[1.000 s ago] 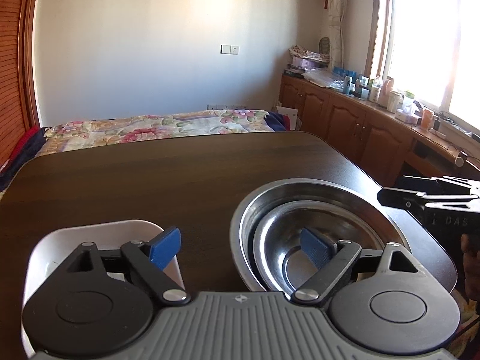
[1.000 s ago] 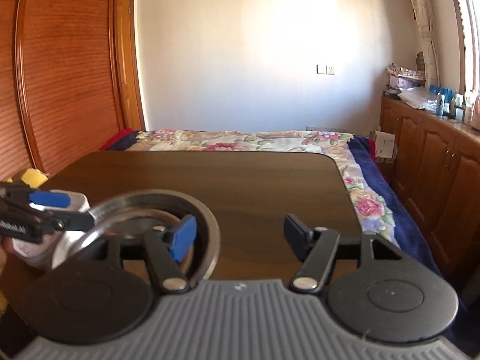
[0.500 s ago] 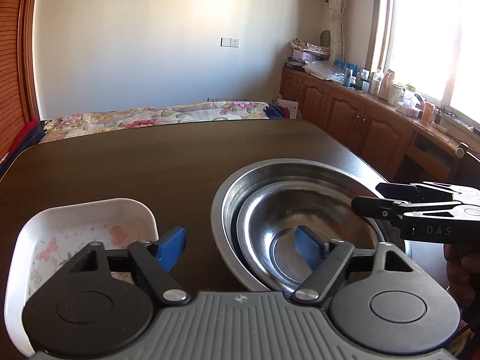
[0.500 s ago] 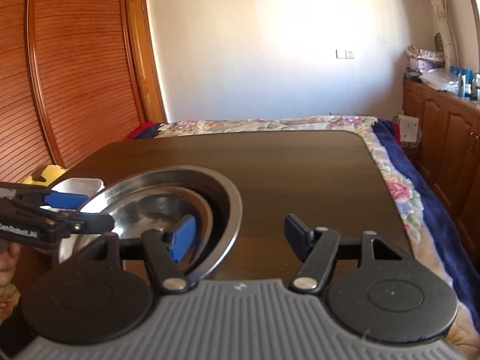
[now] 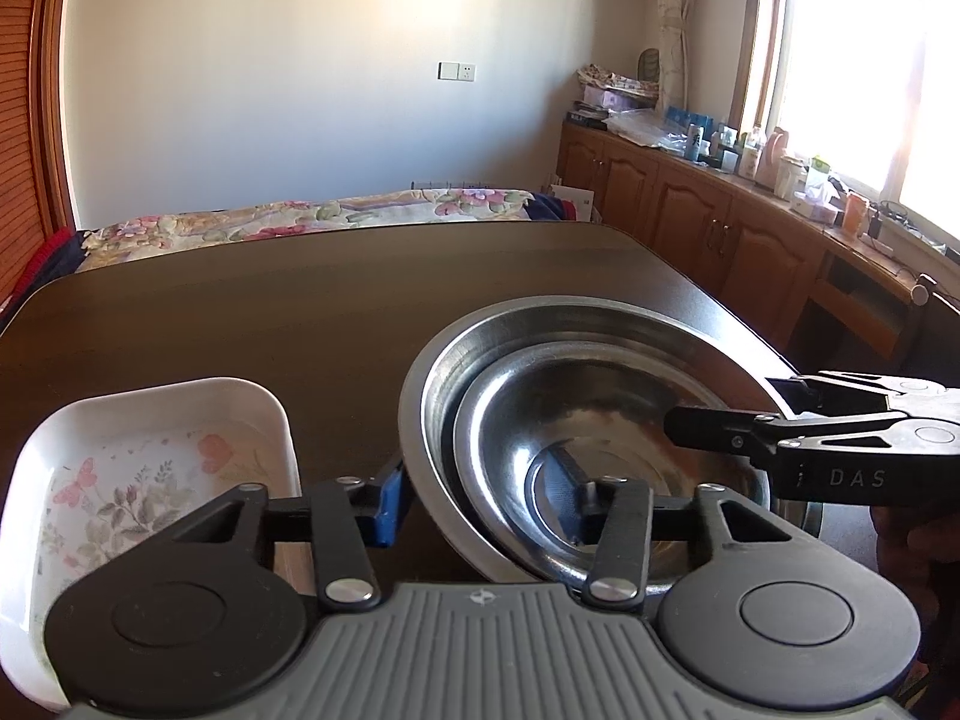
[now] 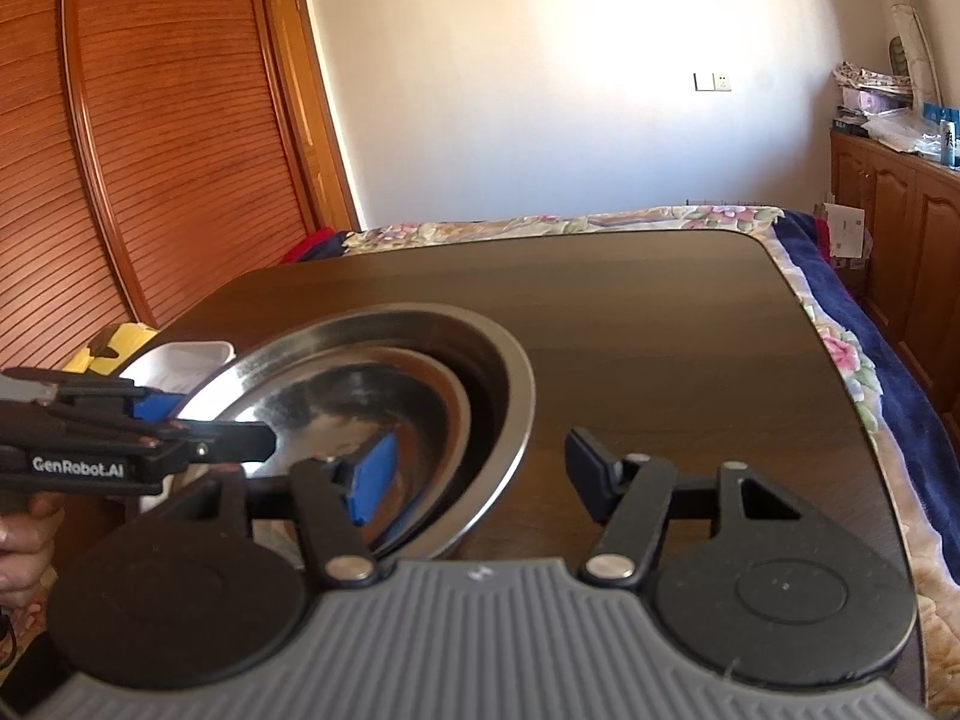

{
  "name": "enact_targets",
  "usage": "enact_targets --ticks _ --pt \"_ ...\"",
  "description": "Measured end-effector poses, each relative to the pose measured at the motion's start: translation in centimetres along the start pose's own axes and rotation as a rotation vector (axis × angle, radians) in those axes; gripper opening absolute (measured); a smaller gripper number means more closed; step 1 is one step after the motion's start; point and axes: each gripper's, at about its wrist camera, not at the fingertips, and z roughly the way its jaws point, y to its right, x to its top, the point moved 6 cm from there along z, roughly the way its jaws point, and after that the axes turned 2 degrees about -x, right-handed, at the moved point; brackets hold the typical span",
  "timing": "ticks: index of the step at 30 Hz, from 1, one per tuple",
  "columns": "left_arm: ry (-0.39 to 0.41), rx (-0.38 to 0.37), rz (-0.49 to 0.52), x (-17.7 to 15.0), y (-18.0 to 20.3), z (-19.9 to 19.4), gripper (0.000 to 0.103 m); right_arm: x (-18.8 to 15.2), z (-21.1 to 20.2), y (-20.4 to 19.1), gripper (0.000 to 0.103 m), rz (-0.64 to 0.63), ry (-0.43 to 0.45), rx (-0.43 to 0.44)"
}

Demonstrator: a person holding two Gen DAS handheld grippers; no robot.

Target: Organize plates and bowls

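Observation:
Two steel bowls sit nested on the dark table: a small bowl (image 5: pixel 606 420) inside a large bowl (image 5: pixel 540 318). My left gripper (image 5: pixel 480 501) straddles their near left rim. Its blue pad (image 5: pixel 393 504) is against the large bowl's outer wall and its other finger is inside the small bowl. The jaws are partly drawn in and I see no firm clamp. My right gripper (image 6: pixel 483 474) is open across the right rim of the large bowl (image 6: pixel 510 372), with one pad (image 6: pixel 375 474) inside and one finger on the table side. A white floral tray (image 5: pixel 150 480) lies left of the bowls.
The table edge (image 6: pixel 840 372) runs close on the right, with a floral bedspread (image 6: pixel 852 354) below it. A yellow object (image 6: pixel 120 339) lies beyond the tray. Wooden cabinets (image 5: pixel 720 222) with bottles stand under the window. A hand (image 6: pixel 24 534) holds the left gripper.
Both grippers have moved forward onto the bowls' rims from either side. The left jaws have narrowed around the rim. The right jaws stay at about the same width.

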Motion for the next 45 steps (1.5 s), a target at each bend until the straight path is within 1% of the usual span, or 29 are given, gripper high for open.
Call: enact_targets --ticks 1,3,4,5,7,12,16,23,29,34,38,42,45 --pt "0.0 0.003 0.0 0.0 0.0 0.1 0.046 -0.1 0.0 -0.1 0.057 0.0 -0.003 0.004" --pt "0.001 0.004 -0.006 0.0 -0.2 0.2 0.043 -0.1 0.1 -0.2 0.046 0.005 -0.008 0.011" --pt "-0.004 0.003 -0.016 0.1 -0.3 0.3 0.042 -0.2 0.1 -0.3 0.044 0.008 -0.01 0.017" --pt "-0.011 -0.002 -0.028 0.0 -0.5 0.4 0.04 -0.2 0.2 -0.3 0.037 0.009 -0.013 0.022" --pt "-0.025 -0.017 -0.034 -0.2 -0.5 0.7 0.038 -0.3 0.2 -0.5 0.031 0.014 -0.014 0.039" --pt "-0.022 -0.014 -0.039 -0.2 -0.5 0.7 0.033 -0.1 0.2 -0.6 0.028 0.013 -0.006 0.02" --pt "0.003 -0.023 -0.038 0.3 -0.5 -0.2 0.032 0.3 0.2 -0.5 0.028 0.029 -0.006 0.024" --pt "0.065 -0.03 -0.026 3.2 -0.4 -1.4 0.032 2.9 -0.3 -0.9 0.028 -0.006 0.038 0.012" --pt "0.12 -0.036 -0.027 6.3 -0.8 -2.7 0.032 5.9 -0.9 -1.5 0.028 -0.04 0.086 0.008" --pt "0.167 -0.02 -0.014 8.6 -1.4 -4.2 0.032 8.1 -1.1 -2.4 0.028 -0.053 0.117 0.012" --pt "0.186 -0.01 -0.011 9.8 -2.0 -5.3 0.032 9.2 -1.2 -3.2 0.028 -0.066 0.132 0.013" --pt "0.19 -0.001 -0.01 10.0 -2.6 -6.3 0.032 9.4 -1.0 -4.0 0.028 -0.063 0.134 0.027" --pt "0.179 0.004 -0.017 9.6 -3.4 -6.8 0.032 9.2 -0.6 -4.7 0.028 -0.061 0.128 0.041"
